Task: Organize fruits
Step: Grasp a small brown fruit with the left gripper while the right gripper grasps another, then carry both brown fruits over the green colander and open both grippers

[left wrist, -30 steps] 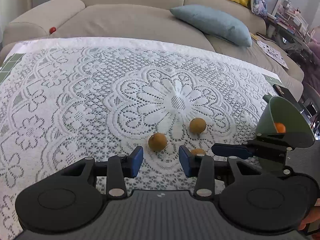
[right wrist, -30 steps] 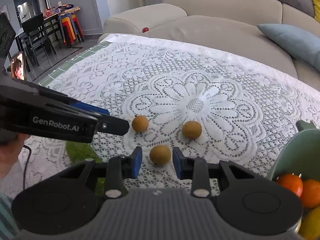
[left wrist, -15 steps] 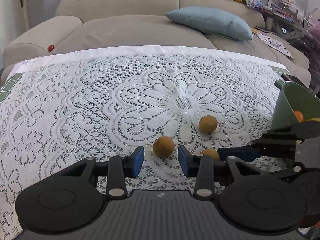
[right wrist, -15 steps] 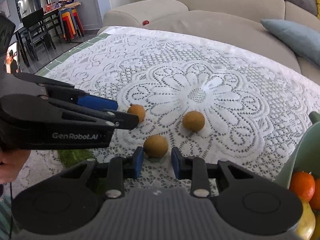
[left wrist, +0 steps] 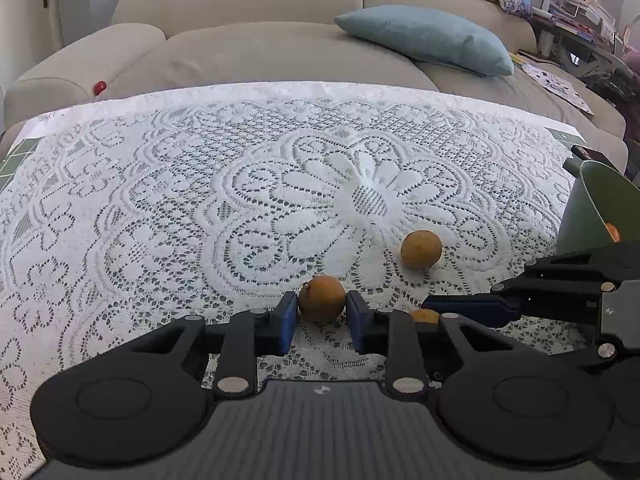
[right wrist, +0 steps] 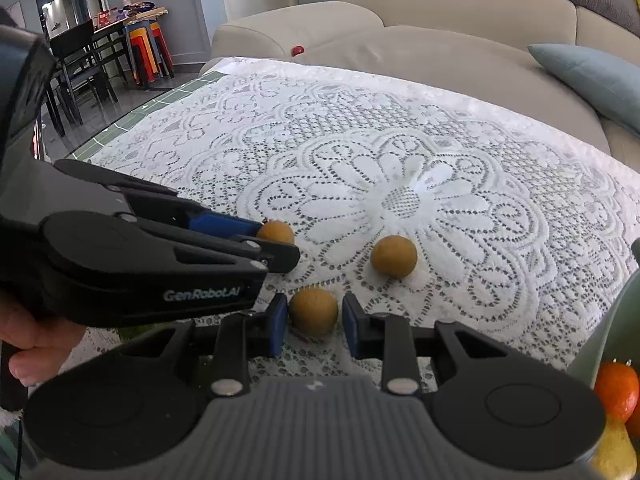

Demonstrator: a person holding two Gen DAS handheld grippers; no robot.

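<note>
Three small brown round fruits lie on the white lace tablecloth (left wrist: 200, 200). In the left wrist view my left gripper (left wrist: 322, 314) is open, its blue pads on either side of one fruit (left wrist: 322, 298) with small gaps. A second fruit (left wrist: 421, 249) lies further right. In the right wrist view my right gripper (right wrist: 314, 318) is open around another fruit (right wrist: 313, 311), pads close beside it. The left gripper (right wrist: 276, 240) also shows there, at the third fruit (right wrist: 275, 232). The free fruit (right wrist: 394, 256) lies between.
A green bowl (left wrist: 600, 208) stands at the table's right edge, holding oranges (right wrist: 616, 390) and a yellow fruit (right wrist: 616, 450). A beige sofa (left wrist: 260, 40) with a blue cushion (left wrist: 424, 38) lies beyond the table. A small red ball (left wrist: 99, 87) sits on the sofa arm.
Both grippers moved forward and down, so each fruit now sits between its open pads. The jaws kept about the same width.
</note>
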